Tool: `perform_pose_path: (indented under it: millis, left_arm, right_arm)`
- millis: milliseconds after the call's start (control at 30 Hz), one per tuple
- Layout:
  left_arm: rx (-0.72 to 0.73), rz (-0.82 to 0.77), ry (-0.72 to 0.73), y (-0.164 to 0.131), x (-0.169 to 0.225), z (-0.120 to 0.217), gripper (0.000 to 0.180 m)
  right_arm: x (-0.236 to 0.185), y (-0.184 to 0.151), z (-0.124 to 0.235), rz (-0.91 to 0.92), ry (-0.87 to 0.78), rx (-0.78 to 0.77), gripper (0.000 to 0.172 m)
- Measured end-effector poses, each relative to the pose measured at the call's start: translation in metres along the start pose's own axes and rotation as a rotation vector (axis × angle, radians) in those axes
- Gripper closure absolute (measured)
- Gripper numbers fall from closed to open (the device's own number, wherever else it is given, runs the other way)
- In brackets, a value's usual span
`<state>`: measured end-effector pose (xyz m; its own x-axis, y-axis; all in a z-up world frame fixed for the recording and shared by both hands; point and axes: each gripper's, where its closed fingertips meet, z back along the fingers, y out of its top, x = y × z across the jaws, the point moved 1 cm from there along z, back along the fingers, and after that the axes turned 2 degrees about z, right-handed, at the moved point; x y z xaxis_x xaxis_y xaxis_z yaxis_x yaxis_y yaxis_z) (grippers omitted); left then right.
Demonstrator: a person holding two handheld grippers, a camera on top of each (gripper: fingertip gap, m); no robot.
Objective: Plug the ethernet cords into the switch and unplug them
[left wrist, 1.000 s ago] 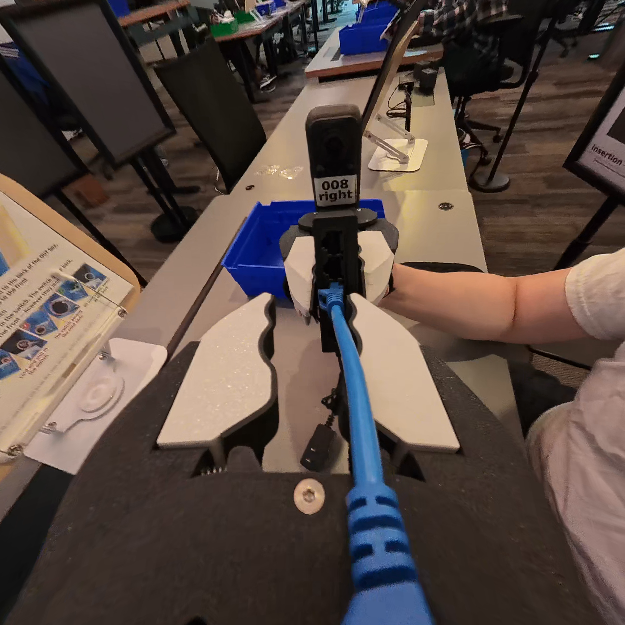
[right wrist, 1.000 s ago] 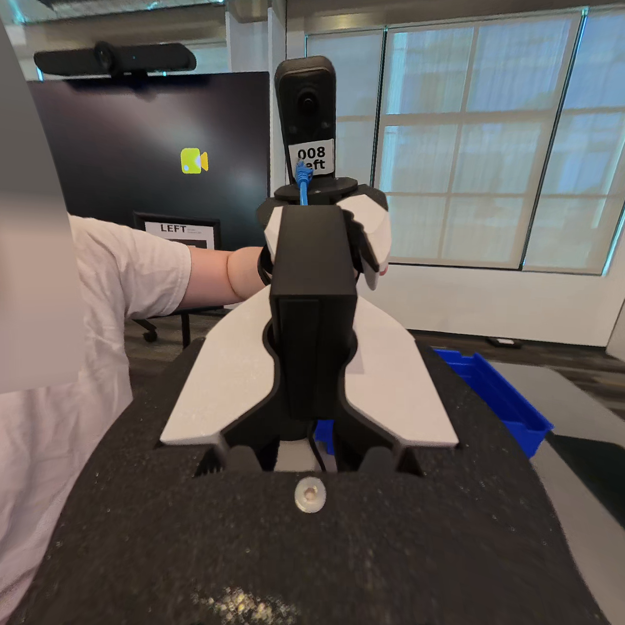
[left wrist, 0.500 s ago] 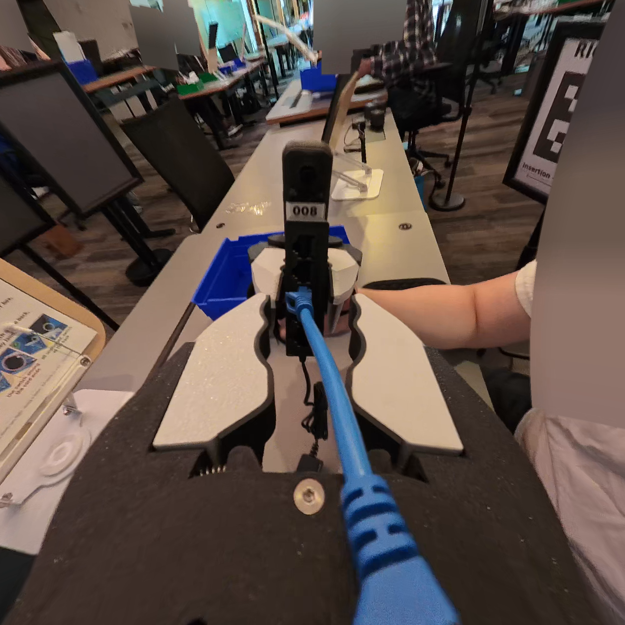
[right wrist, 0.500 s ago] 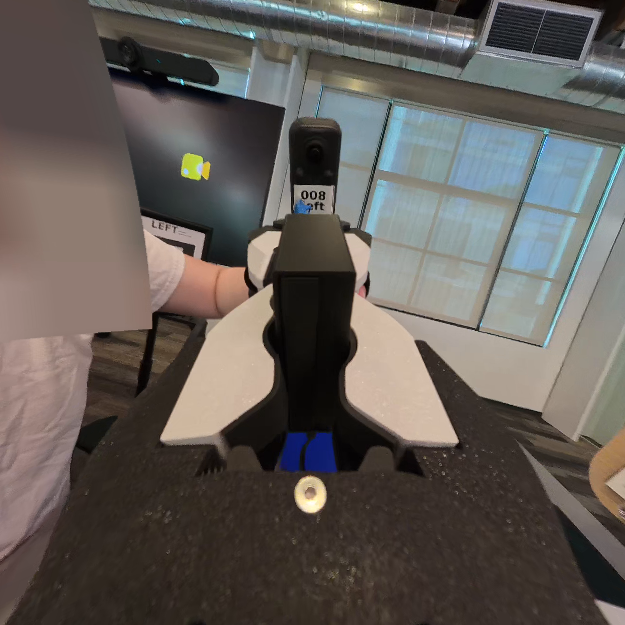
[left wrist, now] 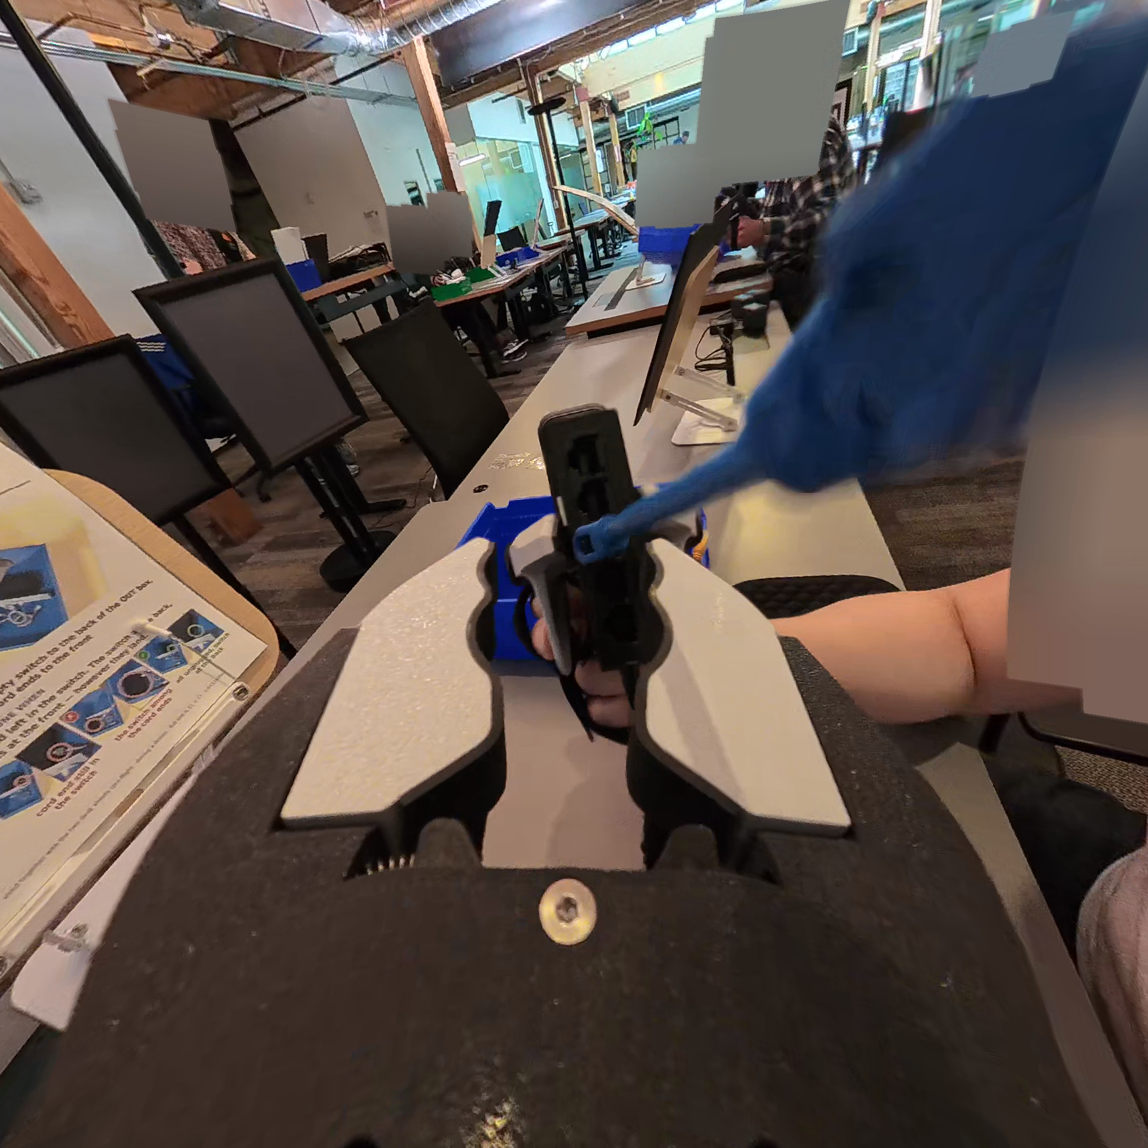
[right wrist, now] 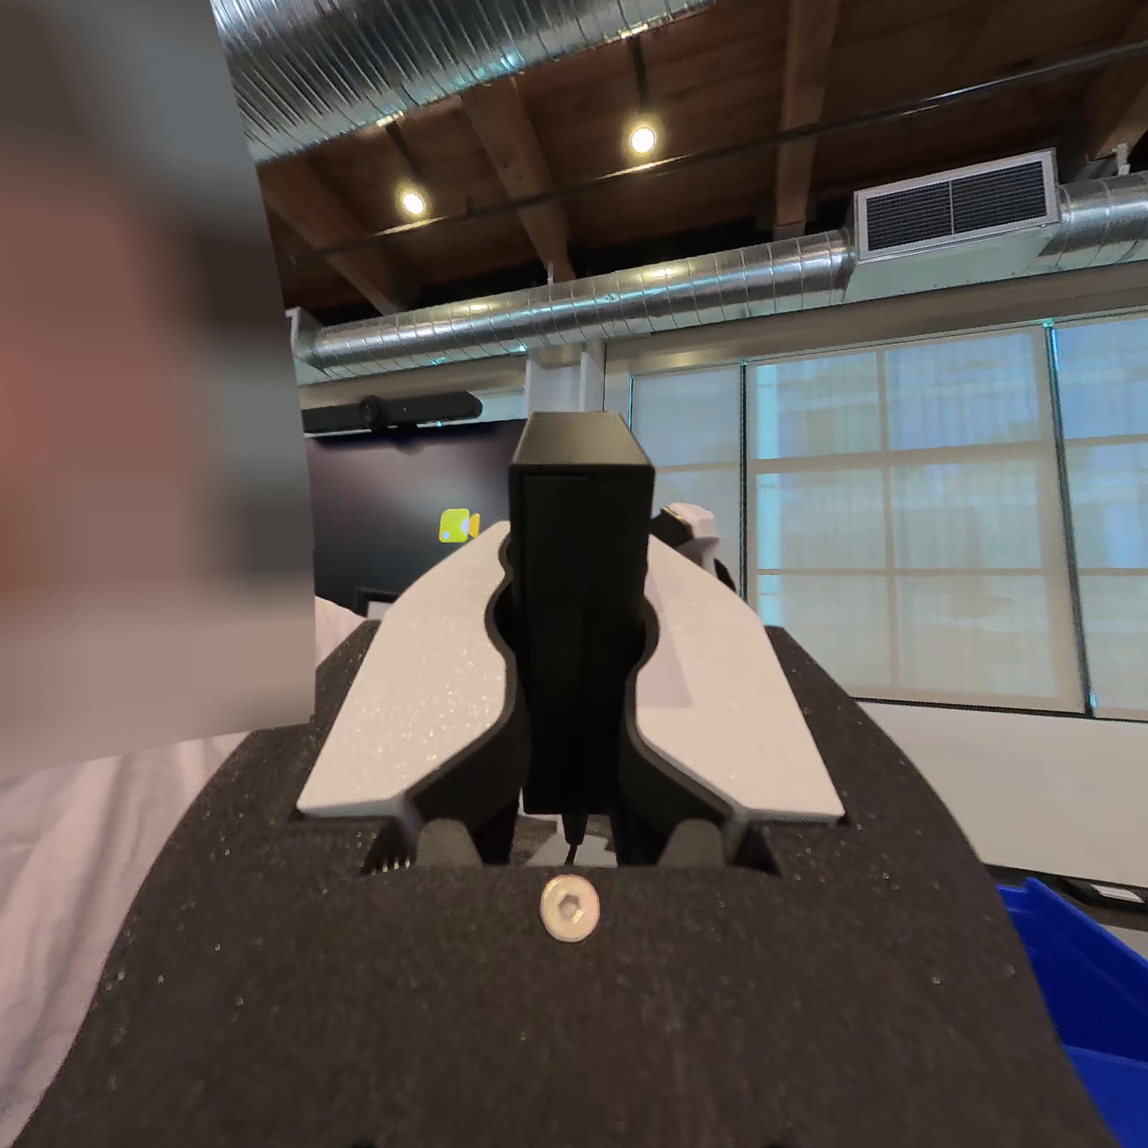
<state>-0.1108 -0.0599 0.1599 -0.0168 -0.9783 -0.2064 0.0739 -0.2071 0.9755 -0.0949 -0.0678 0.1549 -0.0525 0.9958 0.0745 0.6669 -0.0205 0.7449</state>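
Note:
My right gripper [right wrist: 581, 540] is shut on the black switch [right wrist: 581, 621] and holds it upright above the table, pads pressed on its two sides. In the left wrist view the switch [left wrist: 587, 472] faces me with its ports. The plug of a blue ethernet cord [left wrist: 599, 542] sits at a middle port; I cannot tell whether it is seated. The cord runs up and to the right, blurred. My left gripper [left wrist: 568, 559] is open and empty just in front of the switch. Part of it shows beside the switch in the right wrist view [right wrist: 692, 528].
A blue bin [left wrist: 497, 540] stands on the grey table [left wrist: 807, 540] behind the switch, and shows low right in the right wrist view [right wrist: 1081, 969]. An instruction sheet on a stand [left wrist: 93, 652] is at the left. A person's forearm [left wrist: 870, 652] reaches in from the right. My two grippers' fingertips are within a few centimetres of each other.
The blue cord, which lay between my left fingers, has swung up and to the right, clear of them. Both grippers have tilted upward. The right gripper has kept the switch.

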Motion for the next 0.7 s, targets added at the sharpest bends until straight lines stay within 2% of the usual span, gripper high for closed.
perform_pose_path:
  millis: [100,167,367,700]
  left_arm:
    - [0.004,-0.016,-0.024,0.001,0.007,-0.004,0.142]
    - [-0.023,-0.058,-0.046,-0.001,0.013,-0.005,0.154]
    - [-0.127,-0.230,0.010,-0.001,0.020,-0.005,0.157]
    - [-0.125,-0.202,-0.024,0.005,0.026,-0.001,0.158]
  right_arm:
    - [-0.005,-0.011,-0.003,0.059,0.026,-0.066,0.139]
    - [-0.006,-0.009,-0.003,0.102,0.021,-0.073,0.139]
    - [-0.014,-0.010,-0.002,0.304,0.004,-0.149,0.141]
    - [-0.021,-0.006,-0.008,0.373,-0.005,-0.171,0.141]
